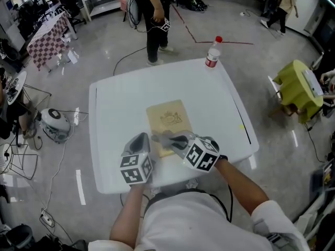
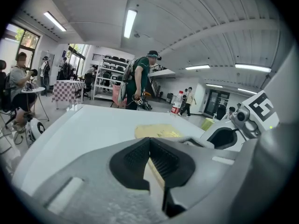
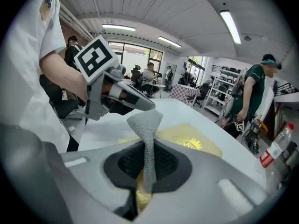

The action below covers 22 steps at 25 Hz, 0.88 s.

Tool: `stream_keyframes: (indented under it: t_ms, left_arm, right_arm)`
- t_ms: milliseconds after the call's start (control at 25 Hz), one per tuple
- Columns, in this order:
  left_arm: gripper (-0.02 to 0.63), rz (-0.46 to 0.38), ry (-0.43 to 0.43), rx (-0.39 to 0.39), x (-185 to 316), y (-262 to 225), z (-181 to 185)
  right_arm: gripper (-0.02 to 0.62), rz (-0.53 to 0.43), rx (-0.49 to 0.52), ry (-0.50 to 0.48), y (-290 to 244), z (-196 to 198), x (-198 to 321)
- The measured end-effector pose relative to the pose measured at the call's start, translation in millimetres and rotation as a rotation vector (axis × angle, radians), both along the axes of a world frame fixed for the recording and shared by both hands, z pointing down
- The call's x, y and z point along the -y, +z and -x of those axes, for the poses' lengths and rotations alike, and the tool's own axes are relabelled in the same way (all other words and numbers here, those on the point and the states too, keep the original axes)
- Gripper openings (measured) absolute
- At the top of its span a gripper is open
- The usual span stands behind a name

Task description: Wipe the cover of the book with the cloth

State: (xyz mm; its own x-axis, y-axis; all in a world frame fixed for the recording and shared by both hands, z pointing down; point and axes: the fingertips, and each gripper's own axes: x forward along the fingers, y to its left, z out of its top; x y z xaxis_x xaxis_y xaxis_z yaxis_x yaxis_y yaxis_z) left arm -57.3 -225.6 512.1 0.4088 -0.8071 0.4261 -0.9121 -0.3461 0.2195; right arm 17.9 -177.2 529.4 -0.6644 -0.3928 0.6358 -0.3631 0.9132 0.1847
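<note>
Head view puts the book (image 1: 168, 120) mid-frame on the white table (image 1: 112, 109). The left gripper (image 1: 142, 141) is at its lower left corner and the right gripper (image 1: 177, 140) comes in from the right. From up here I can't read the jaws. What do you get?

Left gripper view: the tips are together. The book's pale edge shows in the gap behind them, and I cannot tell whether they pinch it.

And the other?

Right gripper view: the jaws are clamped on the grey cloth (image 3: 145, 125), which stands up from them in a twisted strip. Behind it lies the book's gold-crested cover.

From above, the cloth is only a grey smear over the book's lower end. A bottle (image 1: 212, 53) stands at the table's far edge, upper right of centre.
</note>
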Motion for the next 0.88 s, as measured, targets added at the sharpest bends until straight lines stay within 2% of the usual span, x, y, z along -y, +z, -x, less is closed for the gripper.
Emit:
stream_keyframes:
  t_ms: [320,440,520,680,880]
  left_arm:
    - [0.006,0.004,-0.009,-0.008,-1,-1,4]
    - [0.006,0.004,-0.016,-0.012,-3,-1,9]
    - [0.006,0.002,-0.020,-0.014,-5,-1,11]
    - [0.006,-0.005,-0.029,-0.017,-10,-2,17]
    - [0.006,-0.008,-0.043,-0.014,-13,-1,28]
  right_arm:
    - [0.017,0.099,-0.020,-0.141,2,-2,-47]
    - [0.017,0.135,0.000,-0.158,0,-3,-53]
    - [0.017,0.150,0.040,-0.135,-4,-5,-48]
    - [0.017,0.097,0.100,-0.056,-27,-3,-15]
    - [0.017,-0.015,0.084,-0.035,-50,22,35]
